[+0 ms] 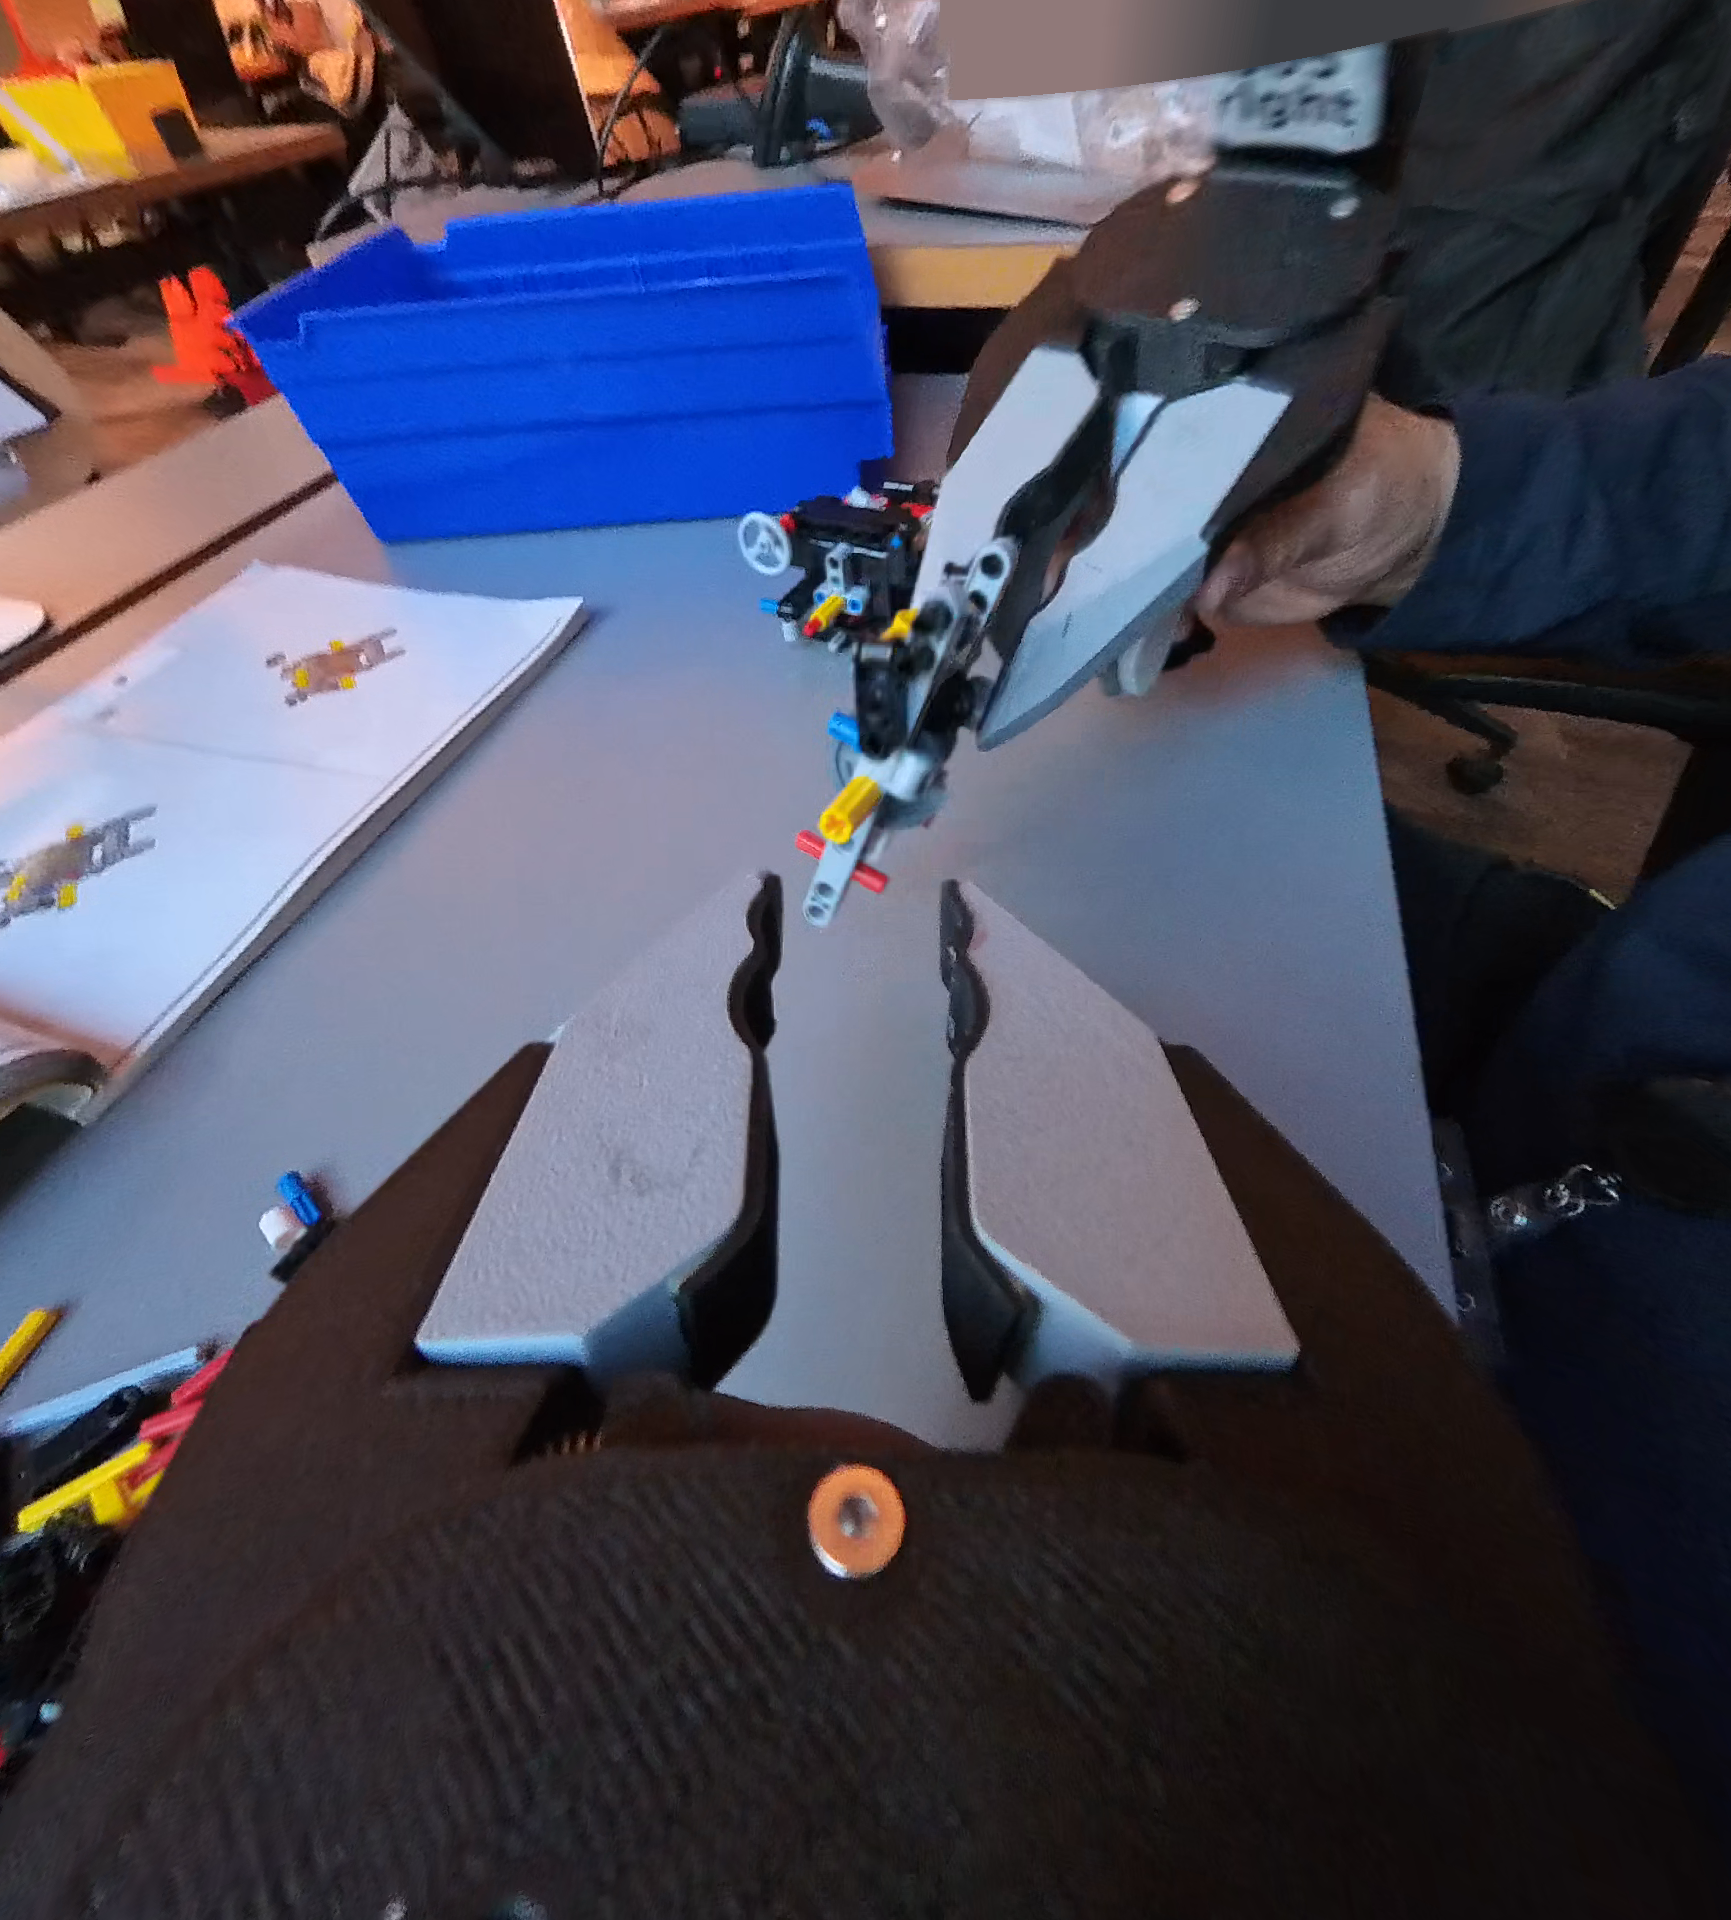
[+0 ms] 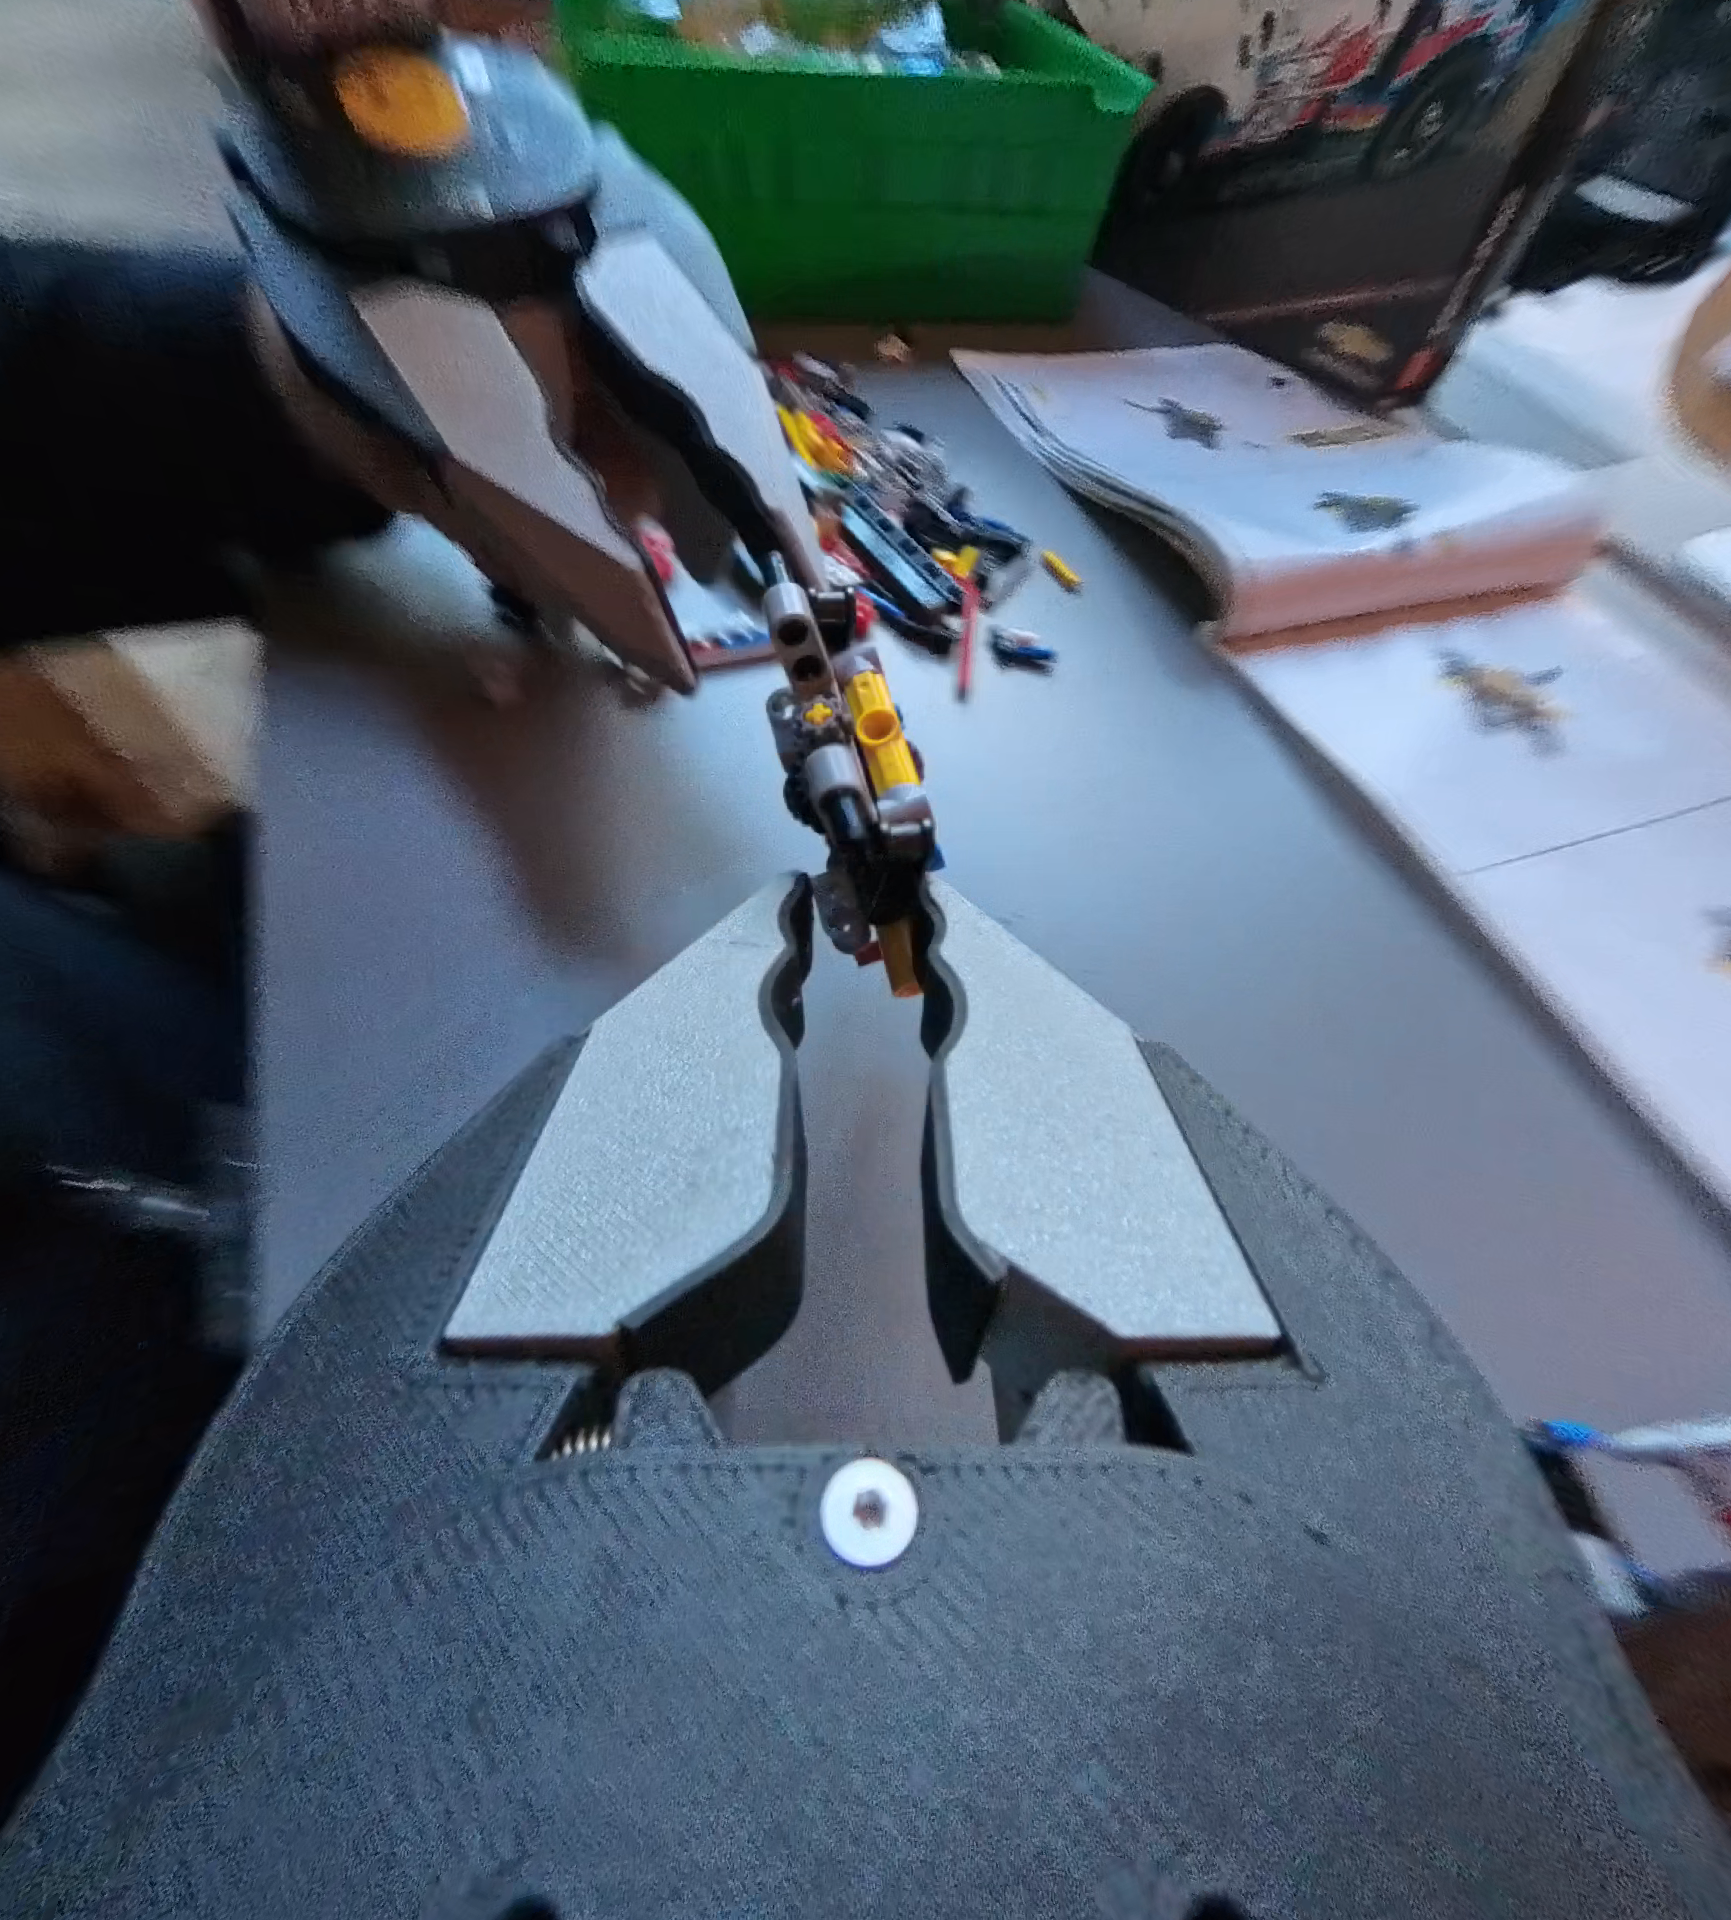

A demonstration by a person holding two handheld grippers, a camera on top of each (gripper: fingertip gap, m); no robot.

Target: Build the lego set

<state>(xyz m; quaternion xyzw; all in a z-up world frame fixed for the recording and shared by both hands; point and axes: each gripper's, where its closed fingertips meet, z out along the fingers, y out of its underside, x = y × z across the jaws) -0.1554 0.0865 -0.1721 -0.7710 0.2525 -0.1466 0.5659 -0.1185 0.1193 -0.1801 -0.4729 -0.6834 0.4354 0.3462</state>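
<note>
My right gripper [image 2: 861, 914] is shut on a small toy-brick assembly [image 2: 856, 790] of grey, black and yellow parts and holds it above the grey table [image 2: 1204, 935]. In the left wrist view the same assembly [image 1: 876, 769] sticks out of the right gripper [image 1: 954, 686], with a yellow connector, a red pin and a grey beam at its free end. My left gripper [image 1: 859, 904] is open, and its fingertips [image 1: 762, 904] are just short of that grey beam end without touching it. The left gripper also shows in the right wrist view [image 2: 736, 623], open.
A second black brick build with a white wheel [image 1: 840, 561] stands before a blue bin [image 1: 580, 353]. An open instruction booklet [image 1: 217, 748] lies to the left. Loose parts [image 1: 9, 1507] are piled near me. A green bin [image 2: 861, 177] and a printed box [image 2: 1360, 156] stand behind. Spacing between my two grippers at the tips: around 6 centimetres.
</note>
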